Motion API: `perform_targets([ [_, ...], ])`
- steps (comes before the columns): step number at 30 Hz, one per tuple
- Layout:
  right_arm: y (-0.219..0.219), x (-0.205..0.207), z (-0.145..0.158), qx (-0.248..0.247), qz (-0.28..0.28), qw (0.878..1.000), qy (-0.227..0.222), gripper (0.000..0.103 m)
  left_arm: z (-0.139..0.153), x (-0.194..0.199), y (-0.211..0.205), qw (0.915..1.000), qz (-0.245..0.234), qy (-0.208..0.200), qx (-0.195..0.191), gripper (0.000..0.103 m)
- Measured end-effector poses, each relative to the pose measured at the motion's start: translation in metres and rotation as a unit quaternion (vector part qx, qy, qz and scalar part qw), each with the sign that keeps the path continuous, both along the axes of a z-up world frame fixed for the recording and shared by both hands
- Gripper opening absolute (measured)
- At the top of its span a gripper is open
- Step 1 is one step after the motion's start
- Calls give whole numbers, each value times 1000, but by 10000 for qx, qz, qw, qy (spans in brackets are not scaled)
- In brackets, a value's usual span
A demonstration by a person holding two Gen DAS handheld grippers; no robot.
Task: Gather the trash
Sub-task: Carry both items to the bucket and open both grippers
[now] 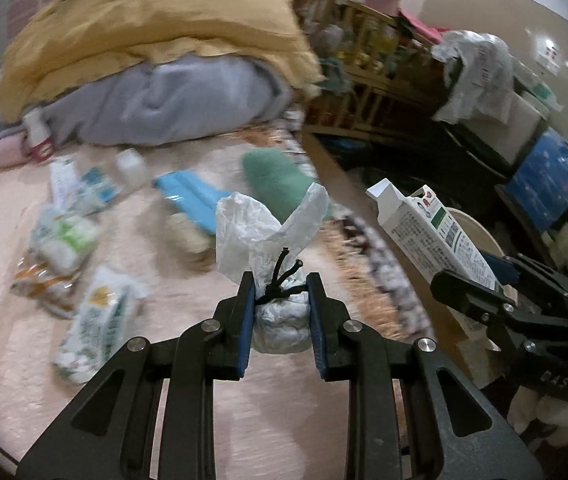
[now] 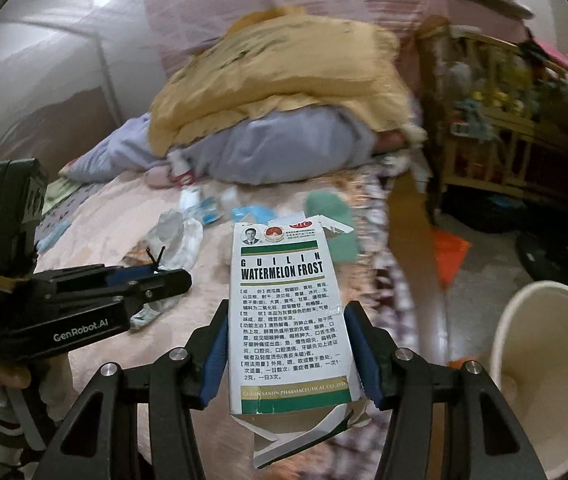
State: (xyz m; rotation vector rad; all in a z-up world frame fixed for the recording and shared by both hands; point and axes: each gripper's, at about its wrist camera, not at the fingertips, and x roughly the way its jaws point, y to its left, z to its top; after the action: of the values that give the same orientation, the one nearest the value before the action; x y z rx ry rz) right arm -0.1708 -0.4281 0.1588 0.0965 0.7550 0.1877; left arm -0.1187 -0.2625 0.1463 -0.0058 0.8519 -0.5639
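My left gripper [image 1: 281,284] is shut on a crumpled white plastic bag [image 1: 267,232] knotted with a black tie, held above the pink bed sheet [image 1: 155,248]. My right gripper [image 2: 288,310] is shut on a white and green medicine box [image 2: 290,312] with its flaps open. In the left wrist view that box [image 1: 428,224] and the right gripper [image 1: 472,284] are at the right. The right wrist view has the left gripper [image 2: 163,274] and its bag [image 2: 175,240] at the left. A beige round bin [image 2: 544,360] stands on the floor at the lower right.
Several packets [image 1: 99,320], a blue pouch [image 1: 191,196], a small bottle [image 1: 129,164] and a green cloth [image 1: 275,180] lie on the bed. A yellow blanket [image 1: 155,28] over a lavender duvet [image 1: 171,108] is piled behind. A wooden crib [image 2: 492,120] and boxes [image 1: 548,168] stand at the right.
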Motion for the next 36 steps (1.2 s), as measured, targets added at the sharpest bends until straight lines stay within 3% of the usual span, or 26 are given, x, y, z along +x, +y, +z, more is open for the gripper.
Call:
perform_targets([
  [9, -82, -27, -2, 21, -897, 9960, 10, 54, 8, -6, -85, 9979, -649, -30, -73, 22],
  [19, -166, -50, -13, 51, -1834, 9829, 134, 54, 6, -6, -167, 9924, -1223, 90, -90, 22],
  [26, -209, -60, -25, -32, -2452, 9690, 294, 54, 0, -3, -216, 9846, -1640, 431, -429, 22],
  [32, -240, -67, -39, 181, -2910, 9557, 405, 54, -11, 0, -253, 9773, -1833, 766, -734, 24],
  [34, -245, -66, -41, 175, -3034, 9518, 421, 56, -14, 1, -264, 9751, -1887, 840, -801, 32],
  [36, -249, -65, -42, 170, -3127, 9488, 420, 65, -16, 2, -268, 9749, -1864, 897, -824, 57],
])
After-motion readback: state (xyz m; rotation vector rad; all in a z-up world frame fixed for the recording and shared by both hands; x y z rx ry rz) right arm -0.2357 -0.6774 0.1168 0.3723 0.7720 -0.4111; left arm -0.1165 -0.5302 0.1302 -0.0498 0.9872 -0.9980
